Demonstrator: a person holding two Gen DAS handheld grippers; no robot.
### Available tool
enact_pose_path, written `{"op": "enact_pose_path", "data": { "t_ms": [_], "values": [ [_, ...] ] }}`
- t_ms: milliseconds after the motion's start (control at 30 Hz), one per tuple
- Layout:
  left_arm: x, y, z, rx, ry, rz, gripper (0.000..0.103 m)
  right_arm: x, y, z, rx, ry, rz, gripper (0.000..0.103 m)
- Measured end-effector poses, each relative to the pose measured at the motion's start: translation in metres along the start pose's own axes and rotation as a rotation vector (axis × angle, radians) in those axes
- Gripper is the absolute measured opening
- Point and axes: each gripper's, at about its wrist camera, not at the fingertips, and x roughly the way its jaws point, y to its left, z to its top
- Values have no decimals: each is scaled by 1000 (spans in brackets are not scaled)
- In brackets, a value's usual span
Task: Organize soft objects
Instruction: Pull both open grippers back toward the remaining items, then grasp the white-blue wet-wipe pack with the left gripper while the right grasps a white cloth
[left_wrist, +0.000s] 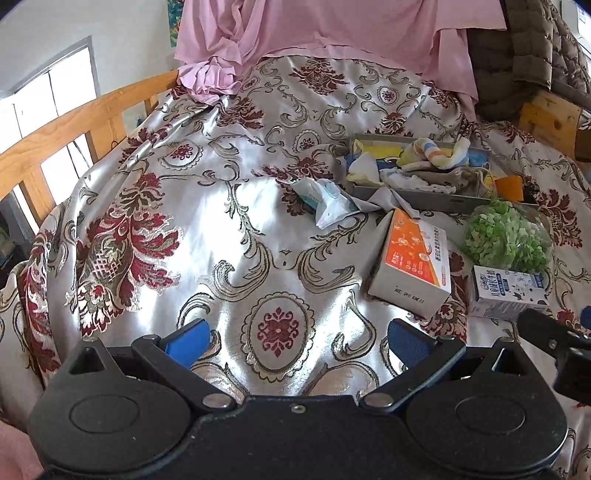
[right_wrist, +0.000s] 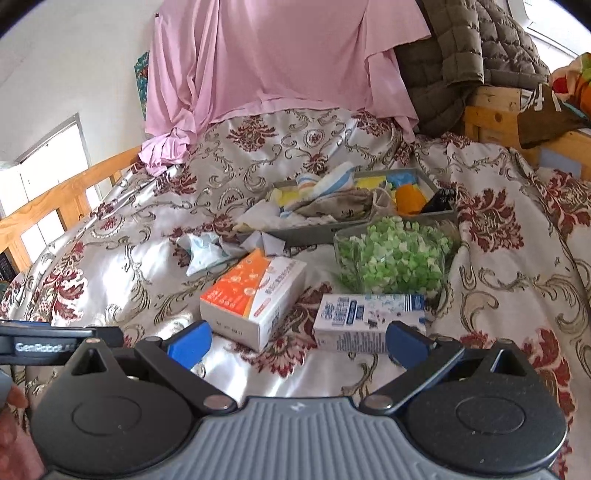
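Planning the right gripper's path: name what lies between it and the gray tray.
In the right wrist view, between right gripper and gray tray: orange-white box, with crumpled tissue pack left.

You are looking across a bed draped in a shiny silver satin cover with maroon and gold floral scrolls (left_wrist: 236, 206). On it, an orange-and-white cardboard box (right_wrist: 255, 297) lies just beside a small blue-and-white milk carton (right_wrist: 365, 319) resting on its side. Behind the carton stands a clear container filled with green and white bits (right_wrist: 395, 254). A wooden side rail (left_wrist: 74, 122) runs along your left. An olive quilted jacket (right_wrist: 465, 48) hangs at the far right.
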Motion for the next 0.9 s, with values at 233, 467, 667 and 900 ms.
{"op": "enact_pose_path", "data": {
  "t_ms": [233,467,667,900],
  "values": [
    [5,3,23,16,1,-26,102,21,7,14,-53,-47,13,103],
    [27,4,48,126,-30,-54,102,42,18,20,-126,-52,29,103],
    [54,14,59,102,-72,-99,102,62,16,26,-148,-44,12,103],
    [90,16,74,73,-126,-152,102,94,11,39,-160,-28,8,103]
  ]
}}
